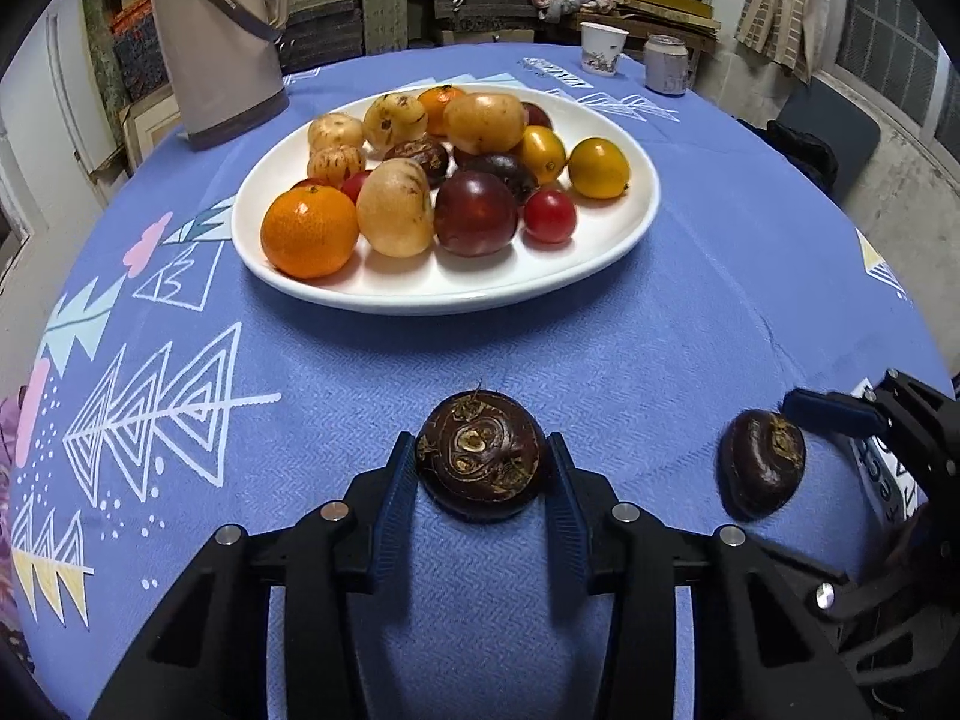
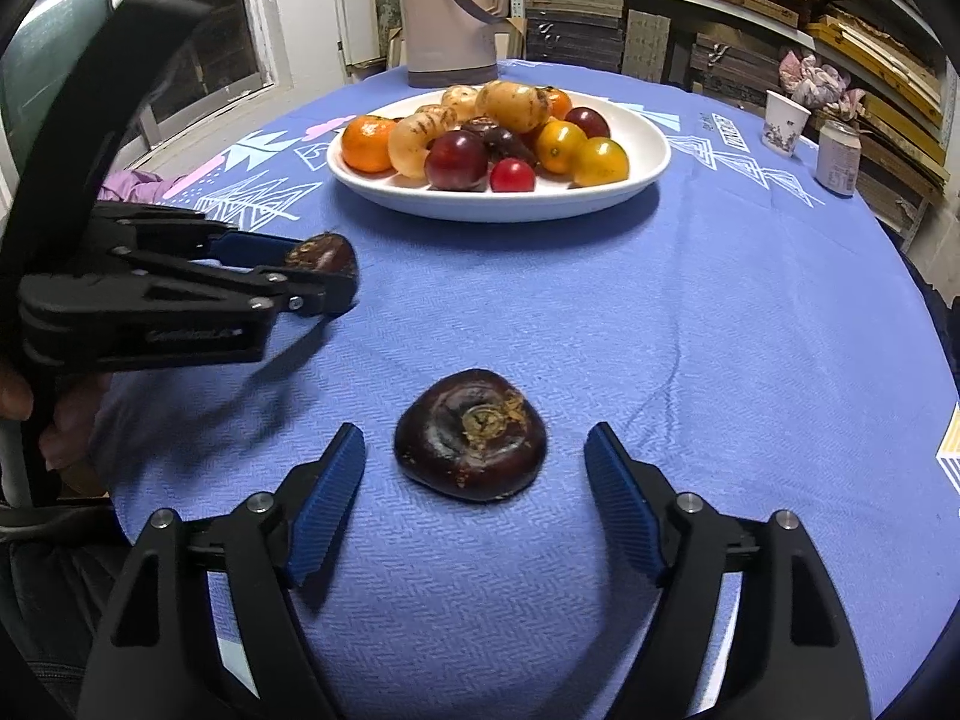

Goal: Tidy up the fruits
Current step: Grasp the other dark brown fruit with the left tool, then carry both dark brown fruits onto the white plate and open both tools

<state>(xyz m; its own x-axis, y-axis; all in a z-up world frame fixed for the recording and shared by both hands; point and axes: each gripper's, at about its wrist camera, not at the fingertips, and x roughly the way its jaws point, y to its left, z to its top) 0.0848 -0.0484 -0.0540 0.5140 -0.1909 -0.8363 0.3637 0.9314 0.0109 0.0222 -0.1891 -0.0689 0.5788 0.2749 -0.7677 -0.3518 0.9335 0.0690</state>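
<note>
Left claw (image 1: pixel 482 468): narrow, its blue ribbed pads pressed against both sides of a dark brown, flattened round water chestnut (image 1: pixel 480 455) that sits on the desk.
Held chestnut, looks: glossy maroon-brown skin, a tan, papery ringed scar on its upturned face, a few dry whiskers at the top edge.
Right claw (image 2: pixel 474 468): wide, pads standing clear on either side of a second dark brown water chestnut (image 2: pixel 471 443); nothing gripped.
Second chestnut, looks: squat and lumpy, shiny skin, a crusty tan stem button facing up and slightly right, pale flecks along the lower rim.
Second chestnut, place: resting on the cloth between the right claw's fingers, touching neither.
Desk (image 1: pixel 690 324): round, under a blue woven cloth printed with white and pastel triangle shapes.
White oval plate (image 1: pixel 600 264): farther back at mid-desk, piled with orange mandarins, pale yellow striped fruits, dark purple plums, yellow and red cherry tomatoes.
Behind the plate: a tall beige thermos jug (image 1: pixel 216 42); off to the right a white paper cup (image 1: pixel 602 48) and a pale drinks can (image 1: pixel 666 65).
</note>
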